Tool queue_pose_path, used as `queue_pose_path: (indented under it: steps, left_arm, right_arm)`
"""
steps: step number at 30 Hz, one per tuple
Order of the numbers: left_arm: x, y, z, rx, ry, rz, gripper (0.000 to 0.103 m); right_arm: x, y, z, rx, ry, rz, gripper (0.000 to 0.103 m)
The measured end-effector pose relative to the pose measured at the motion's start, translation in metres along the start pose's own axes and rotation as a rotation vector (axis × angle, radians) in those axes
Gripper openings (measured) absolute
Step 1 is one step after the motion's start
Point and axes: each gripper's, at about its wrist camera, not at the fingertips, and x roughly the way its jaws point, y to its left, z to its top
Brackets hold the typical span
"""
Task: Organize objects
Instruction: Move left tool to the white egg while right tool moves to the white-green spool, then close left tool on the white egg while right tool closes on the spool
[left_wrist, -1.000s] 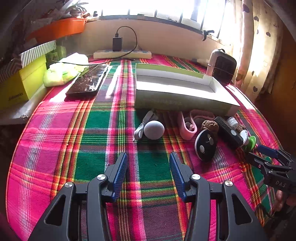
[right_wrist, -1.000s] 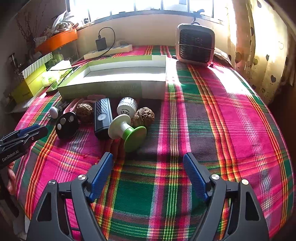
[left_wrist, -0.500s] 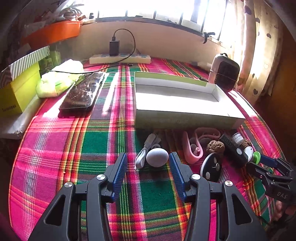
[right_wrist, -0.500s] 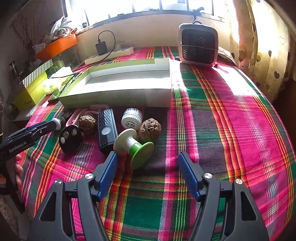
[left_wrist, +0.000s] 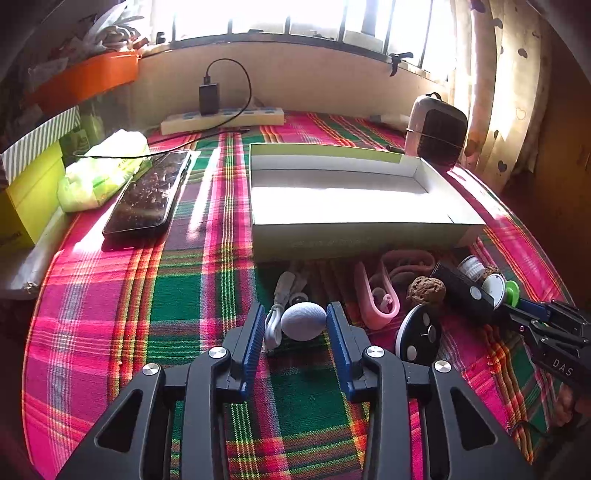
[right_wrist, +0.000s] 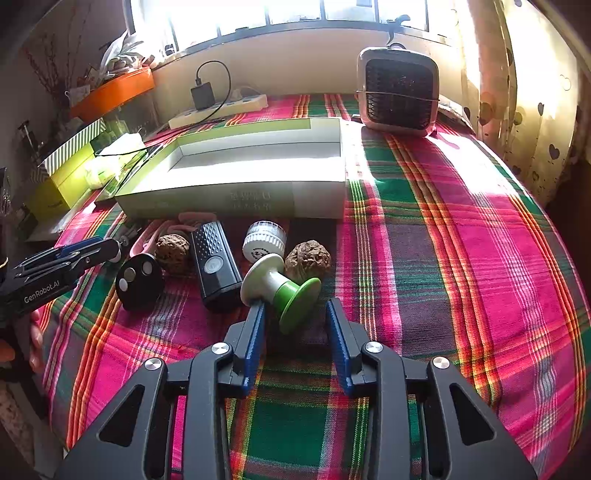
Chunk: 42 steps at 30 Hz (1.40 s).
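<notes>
Both grippers have moved in on the row of small things since a second ago, and both sets of jaws have just been closing. Seen from the left wrist, the left gripper (left_wrist: 295, 325) is now straddling a pale grey egg-shaped object (left_wrist: 303, 320) lying on the plaid-covered surface (left_wrist: 184, 288); the right blue pad is touching the egg's side, while the left pad is sitting against a coiled white cable (left_wrist: 274, 321) lying just beside the egg. Whether the pads are truly pinching it cannot be told.

Seen from the right wrist, the right gripper (right_wrist: 293, 312) is reaching around a white-and-green spool-shaped object (right_wrist: 280, 286) lying tilted on the surface. The left pad is touching the spool's waist; the right pad is standing just clear of the green disc, so the jaws are narrowed but not yet pressing on both sides.

Beyond the grippers, an open, shallow white box with a green rim (left_wrist: 347, 199) is sitting toward the far side, with nothing visible in it. Lined up along its near wall are a pink looped strap (left_wrist: 376, 291), a round black remote (right_wrist: 139, 282), a black rectangular device (right_wrist: 214, 262), a small white jar (right_wrist: 264, 240) and two wrinkled brown nuts (right_wrist: 308, 260). A dark phone (left_wrist: 151, 195) is lying at far left, and a small fan (right_wrist: 399, 92) is standing at far right.
</notes>
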Motion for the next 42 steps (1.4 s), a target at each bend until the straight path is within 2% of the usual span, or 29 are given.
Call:
queue_pose_path:
  steps: [5,18,23,30,36,42]
  left_arm:
    - [-0.001,-0.003,0.0,0.016,-0.002,-0.004,0.029]
    - [-0.012,-0.007,-0.012,0.043,0.001,-0.048,0.028]
    - [-0.019,-0.007,-0.017,0.056,-0.02,-0.064,0.028]
    - [-0.024,-0.013,-0.008,0.105,-0.073,-0.045,0.028]
    - [-0.011,-0.019,-0.002,0.153,-0.045,-0.025,0.028]
    - [-0.002,-0.017,0.0,0.142,-0.008,-0.013,0.028]
  right_arm:
    - [-0.001,-0.001,-0.001,0.0,-0.003,-0.001,0.02]
    - [-0.005,-0.005,-0.006,0.005,-0.008,0.007,0.015]
    - [-0.006,-0.004,-0.008,-0.001,-0.01,0.005,0.015]
    - [-0.007,-0.004,-0.009,-0.004,-0.011,0.003,0.014]
    - [-0.007,-0.005,-0.009,0.0,-0.009,0.007,0.014]
    - [-0.006,-0.006,-0.007,0.001,-0.007,0.009,0.014]
